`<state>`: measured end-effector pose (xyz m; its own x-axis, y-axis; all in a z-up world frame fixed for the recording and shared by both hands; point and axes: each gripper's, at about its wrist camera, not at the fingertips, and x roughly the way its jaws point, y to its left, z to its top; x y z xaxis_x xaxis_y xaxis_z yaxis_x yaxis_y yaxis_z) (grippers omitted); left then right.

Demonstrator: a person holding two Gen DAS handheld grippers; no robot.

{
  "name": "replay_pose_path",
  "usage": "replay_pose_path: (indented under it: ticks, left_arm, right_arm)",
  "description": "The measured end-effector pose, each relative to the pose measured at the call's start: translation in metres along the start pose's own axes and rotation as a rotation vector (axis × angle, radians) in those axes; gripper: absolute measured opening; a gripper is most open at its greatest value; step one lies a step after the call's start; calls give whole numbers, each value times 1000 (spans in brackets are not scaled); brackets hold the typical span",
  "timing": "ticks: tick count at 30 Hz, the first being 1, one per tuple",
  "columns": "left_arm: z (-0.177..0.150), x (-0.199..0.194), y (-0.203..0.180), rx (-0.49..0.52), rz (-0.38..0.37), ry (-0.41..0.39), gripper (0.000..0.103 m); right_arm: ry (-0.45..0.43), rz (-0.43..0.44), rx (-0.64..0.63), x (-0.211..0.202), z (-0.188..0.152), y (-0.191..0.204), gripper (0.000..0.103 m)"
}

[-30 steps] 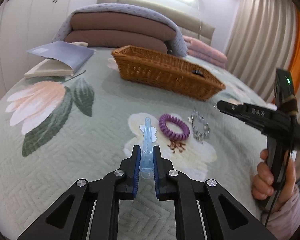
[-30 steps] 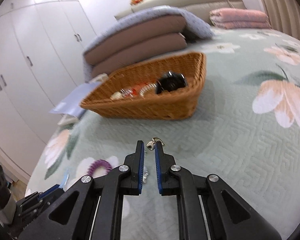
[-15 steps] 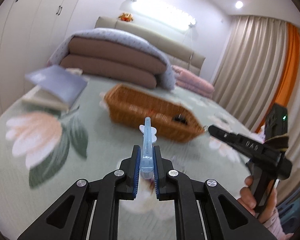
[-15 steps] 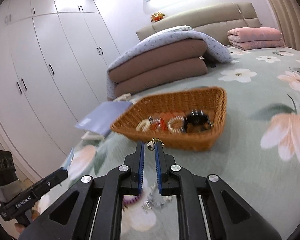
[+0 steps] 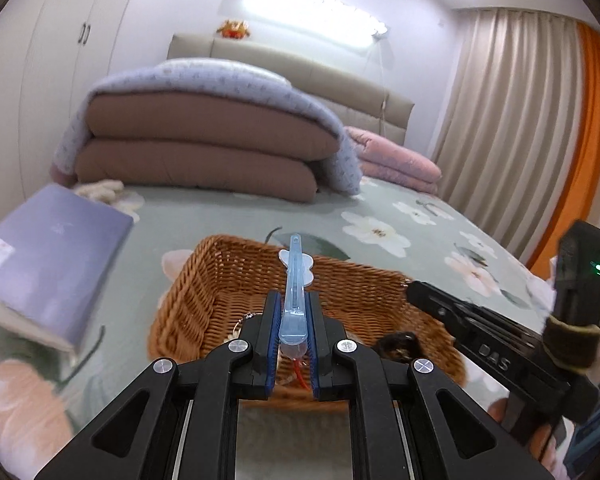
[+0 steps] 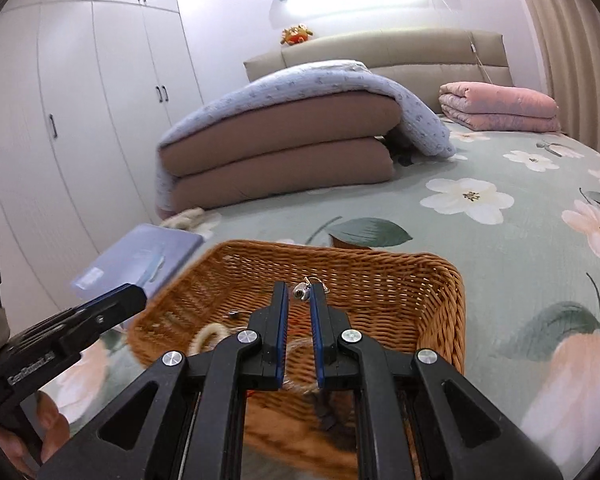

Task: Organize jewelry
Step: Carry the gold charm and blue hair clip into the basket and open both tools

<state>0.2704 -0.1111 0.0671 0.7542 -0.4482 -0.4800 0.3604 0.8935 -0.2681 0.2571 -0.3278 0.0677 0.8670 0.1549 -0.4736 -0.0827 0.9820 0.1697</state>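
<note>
My left gripper [image 5: 293,300] is shut on a pale blue hair clip [image 5: 294,296] and holds it above the wicker basket [image 5: 204,280]. My right gripper [image 6: 299,292] is shut on a small silver earring [image 6: 300,290], also above the basket [image 6: 440,292]. The basket holds a beaded ring [image 6: 206,338], a thin chain [image 5: 246,316], a black piece [image 5: 396,344] and something red, mostly hidden behind the jaws. The right gripper shows at the right of the left wrist view [image 5: 412,292]. The left gripper shows at the left of the right wrist view [image 6: 140,294].
The basket stands on a green floral quilt [image 6: 500,240]. A lavender book [image 5: 48,248] lies on other books left of the basket. Folded brown and blue bedding [image 5: 204,148] and a pink blanket [image 6: 500,108] lie at the headboard. White wardrobes [image 6: 80,120] stand at left.
Both grippers have risen from the quilt and moved forward over the basket, each still holding its piece. The purple coil hair tie and silver bracelet on the quilt have dropped out of view.
</note>
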Motion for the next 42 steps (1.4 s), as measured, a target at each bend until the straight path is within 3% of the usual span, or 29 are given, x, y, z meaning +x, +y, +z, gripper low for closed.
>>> replay_pose_path:
  ticks: [6,15,30,32,36,42]
  left_arm:
    - [-16,30,6,21,16,49,12]
    - [-20,35,-1,68,53,49,12]
    - [-27,35,-10,123,82,46,12]
    - [-27,35,-9,113,72,52,15]
    - [-27,31,-9,103,68,38,35]
    - [-26,13,-8,85,42,-7,40]
  right_arm:
    - [73,-39,30,26,-13,-17,13]
    - [77,-67,-12,28,-17,-12,13]
    - [112,5,119,33,-17,-40,16]
    - [108,16,128,30,-16,-41,22]
    - [83,12,112,23,-16,-37,29]
    - [27,-6,107,5,-17,-35,29]
